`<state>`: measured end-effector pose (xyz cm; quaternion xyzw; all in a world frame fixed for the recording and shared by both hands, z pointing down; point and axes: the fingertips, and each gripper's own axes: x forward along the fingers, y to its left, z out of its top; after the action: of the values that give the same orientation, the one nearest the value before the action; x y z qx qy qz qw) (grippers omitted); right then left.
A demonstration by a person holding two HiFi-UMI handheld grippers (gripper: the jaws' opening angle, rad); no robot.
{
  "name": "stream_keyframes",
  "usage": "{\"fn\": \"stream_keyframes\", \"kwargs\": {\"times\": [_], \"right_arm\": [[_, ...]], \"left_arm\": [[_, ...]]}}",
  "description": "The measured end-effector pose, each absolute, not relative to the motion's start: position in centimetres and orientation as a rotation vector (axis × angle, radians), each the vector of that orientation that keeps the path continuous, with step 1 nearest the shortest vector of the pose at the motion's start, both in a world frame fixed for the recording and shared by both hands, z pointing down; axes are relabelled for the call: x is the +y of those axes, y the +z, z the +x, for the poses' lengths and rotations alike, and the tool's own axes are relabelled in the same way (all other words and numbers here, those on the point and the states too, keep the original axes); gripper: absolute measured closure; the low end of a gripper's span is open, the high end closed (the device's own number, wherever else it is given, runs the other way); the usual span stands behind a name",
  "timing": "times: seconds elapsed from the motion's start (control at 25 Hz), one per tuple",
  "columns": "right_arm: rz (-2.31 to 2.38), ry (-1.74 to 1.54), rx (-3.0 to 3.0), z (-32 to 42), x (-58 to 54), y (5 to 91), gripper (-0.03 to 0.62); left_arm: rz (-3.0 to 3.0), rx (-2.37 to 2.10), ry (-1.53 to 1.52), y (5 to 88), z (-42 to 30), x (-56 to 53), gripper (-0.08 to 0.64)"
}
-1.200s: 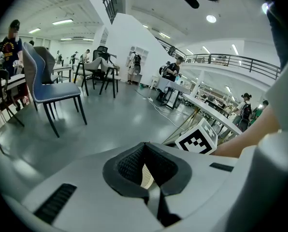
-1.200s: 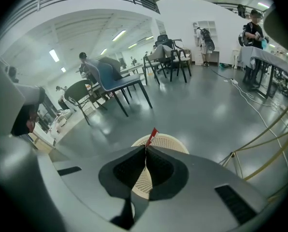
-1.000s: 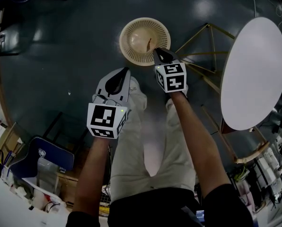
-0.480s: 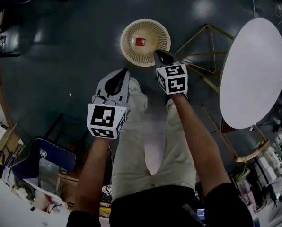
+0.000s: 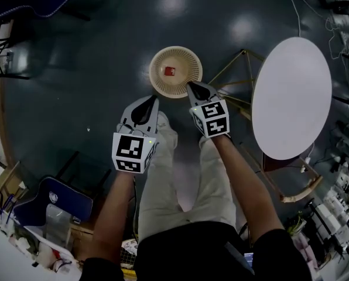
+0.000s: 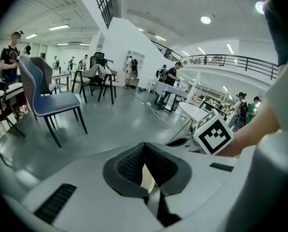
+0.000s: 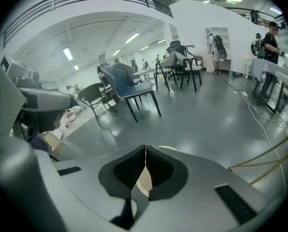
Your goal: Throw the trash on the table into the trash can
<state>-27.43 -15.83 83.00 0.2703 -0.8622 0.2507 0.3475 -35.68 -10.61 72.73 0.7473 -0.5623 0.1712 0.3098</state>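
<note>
One red piece of trash (image 5: 169, 71) is lying on the bottom of the trash can (image 5: 157, 84); a second ago no red item was showing there, so the drop is reading as done. The white tabletop (image 5: 291, 98) at my right is showing no trash on its visible surface, so I am judging the task to be at or near its end.

Right tool (image 5: 190, 85): I am keeping its jaws closed flat against each other, gripping nothing, with the tip hanging at the can's near rim. Left tool (image 5: 156, 98): its jaws are likewise meeting at the tips and carrying nothing, and it is sitting further back, over the floor short of the can.

Both forearms are reaching forward and down above my legs, with the right one leading.
</note>
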Motion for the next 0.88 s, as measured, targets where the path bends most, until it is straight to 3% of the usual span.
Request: {"fn": "stream_keyframes", "kwargs": {"times": [0.88], "right_arm": [[0.838,0.578,-2.483,-29.7,-15.1,60.2,0.574]], "left_arm": [[2.157,-1.411,0.384,55.6,-34.8,-7.9,0.551]]}}
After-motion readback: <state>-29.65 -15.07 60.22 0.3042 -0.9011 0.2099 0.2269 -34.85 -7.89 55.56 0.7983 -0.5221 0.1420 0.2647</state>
